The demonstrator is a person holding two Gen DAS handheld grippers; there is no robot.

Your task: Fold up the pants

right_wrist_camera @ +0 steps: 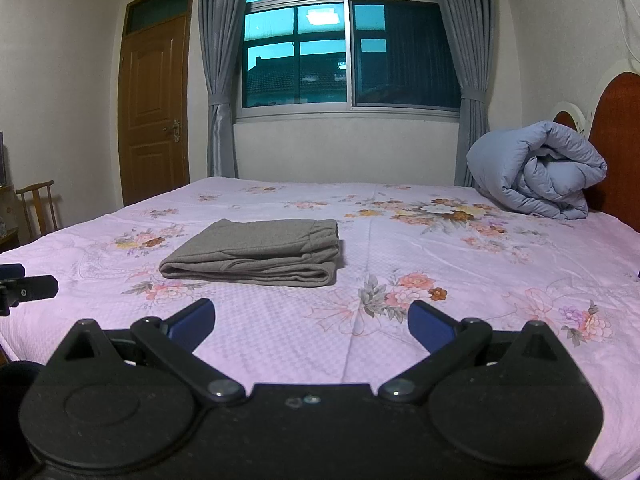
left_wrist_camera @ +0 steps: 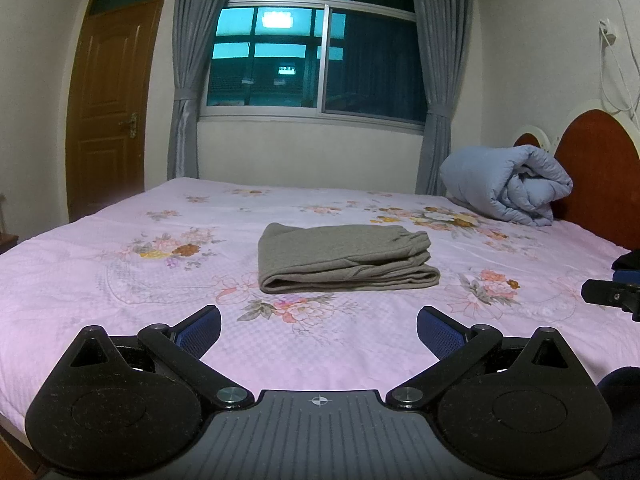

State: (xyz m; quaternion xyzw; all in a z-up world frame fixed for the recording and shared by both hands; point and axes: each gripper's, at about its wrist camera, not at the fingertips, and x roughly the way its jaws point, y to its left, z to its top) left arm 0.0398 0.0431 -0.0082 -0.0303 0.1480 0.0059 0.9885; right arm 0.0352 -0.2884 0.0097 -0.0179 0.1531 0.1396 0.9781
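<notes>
A rolled blue quilt (right_wrist_camera: 540, 172) lies at the far right of the bed against the red headboard (right_wrist_camera: 618, 140), well apart from everything else; nothing stands between either tool and the garment. The grey pants (left_wrist_camera: 344, 258) lie folded into a flat, layered rectangle near the middle of the bed, ahead of the left gripper (left_wrist_camera: 319, 330) and untouched by it; its blue-padded fingers (left_wrist_camera: 200, 332) stand wide apart and empty. The right gripper (right_wrist_camera: 311, 324) hangs back likewise, fingers spread, with the pants ahead and to its left. The bed (right_wrist_camera: 460, 288) wears a pink floral sheet, smooth but for faint creases; beyond it are a window (left_wrist_camera: 316, 48) with grey curtains (left_wrist_camera: 188, 80), a brown door (right_wrist_camera: 154, 108) and a wooden chair (right_wrist_camera: 38, 206) at the left.
</notes>
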